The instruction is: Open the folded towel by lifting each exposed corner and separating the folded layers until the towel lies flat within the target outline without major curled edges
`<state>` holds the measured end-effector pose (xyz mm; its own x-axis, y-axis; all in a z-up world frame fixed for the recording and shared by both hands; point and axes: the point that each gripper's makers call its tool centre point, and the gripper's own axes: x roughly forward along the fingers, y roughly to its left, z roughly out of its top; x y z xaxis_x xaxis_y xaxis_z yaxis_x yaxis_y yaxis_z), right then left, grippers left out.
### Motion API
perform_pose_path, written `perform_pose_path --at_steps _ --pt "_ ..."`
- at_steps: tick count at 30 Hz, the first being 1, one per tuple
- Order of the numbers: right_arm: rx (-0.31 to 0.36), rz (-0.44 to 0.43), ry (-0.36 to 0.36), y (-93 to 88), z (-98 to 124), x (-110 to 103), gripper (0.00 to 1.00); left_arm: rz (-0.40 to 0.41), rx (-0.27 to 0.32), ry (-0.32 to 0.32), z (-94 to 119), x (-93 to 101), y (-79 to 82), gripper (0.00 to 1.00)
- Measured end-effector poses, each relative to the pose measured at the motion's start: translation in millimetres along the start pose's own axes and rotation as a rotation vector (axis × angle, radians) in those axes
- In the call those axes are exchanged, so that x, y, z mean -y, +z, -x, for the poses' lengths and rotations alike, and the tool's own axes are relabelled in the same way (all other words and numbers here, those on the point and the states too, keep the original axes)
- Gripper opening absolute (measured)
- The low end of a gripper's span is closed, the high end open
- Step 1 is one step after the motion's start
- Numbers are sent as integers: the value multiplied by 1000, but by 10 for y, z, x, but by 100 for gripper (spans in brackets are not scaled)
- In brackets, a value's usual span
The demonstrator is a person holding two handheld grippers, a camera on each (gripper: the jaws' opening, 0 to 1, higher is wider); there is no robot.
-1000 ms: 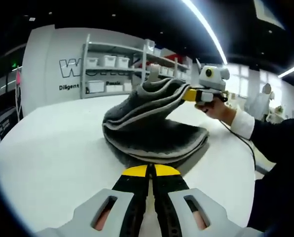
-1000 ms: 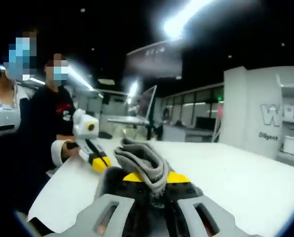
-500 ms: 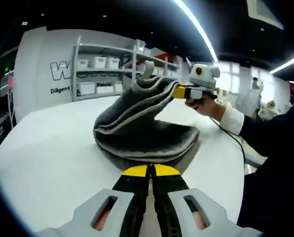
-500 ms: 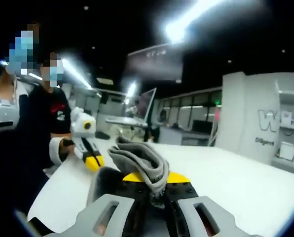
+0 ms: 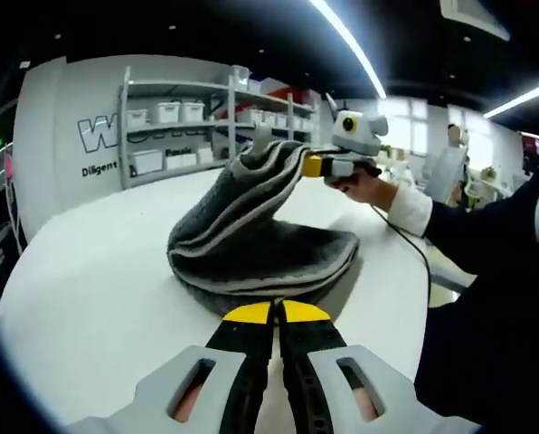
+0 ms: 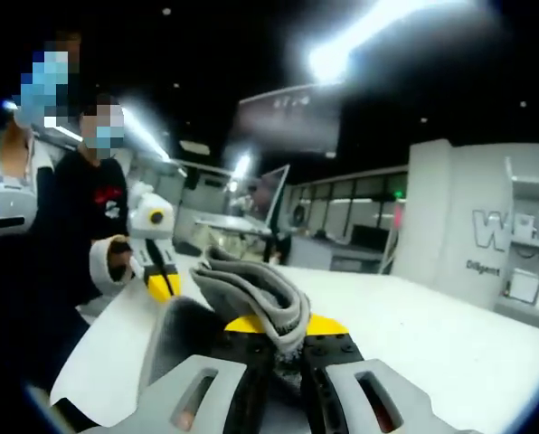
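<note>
Right gripper: jaws clamped on a bunched corner of the grey towel, holding it raised above the white table. The towel's remaining folded layers rest on the table in a curved stack beneath that corner. Left gripper: jaws pressed together, nothing held, low over the table just short of the towel's near edge. Shelves stand beyond the table.
</note>
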<state>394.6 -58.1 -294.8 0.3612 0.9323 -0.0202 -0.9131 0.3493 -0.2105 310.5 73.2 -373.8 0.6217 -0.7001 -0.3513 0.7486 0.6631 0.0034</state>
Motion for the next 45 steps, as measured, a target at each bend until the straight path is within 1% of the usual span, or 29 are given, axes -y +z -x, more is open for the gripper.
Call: perform_pose_path --at_steps 2,4,6,12,17,22,26,29,32,39,45 --pt "1 4 -6 3 -1 7 3 5 -1 -15 19 0 5 2" --pt "-1 5 -9 1 -5 19 4 -2 -23 -50 41 44 -21 2" --pt "3 11 -14 9 -9 32 4 -5 -32 -74 68 80 -30 2" --pt "4 18 -17 9 -22 17 4 -11 -46 -101 93 131 -46 2" --pt "4 32 -50 -11 -48 91 4 -30 -62 -107 85 139 -96 2" --pt "1 48 -98 -73 -90 178 5 -30 -76 -106 80 140 -131 2" --pt "7 62 -122 -76 -95 252 5 -31 -82 -104 86 134 -152 2" --pt "14 77 -147 -98 -112 285 5 -54 -114 -88 86 93 -232 2" --pt "13 78 -162 -131 -141 315 6 -64 -127 -90 86 97 -261 2" --pt "24 97 -198 -190 -217 439 6 -58 -144 -99 81 124 -294 2" --pt "22 97 -234 -247 -325 611 6 -54 -155 -109 65 148 -327 2"
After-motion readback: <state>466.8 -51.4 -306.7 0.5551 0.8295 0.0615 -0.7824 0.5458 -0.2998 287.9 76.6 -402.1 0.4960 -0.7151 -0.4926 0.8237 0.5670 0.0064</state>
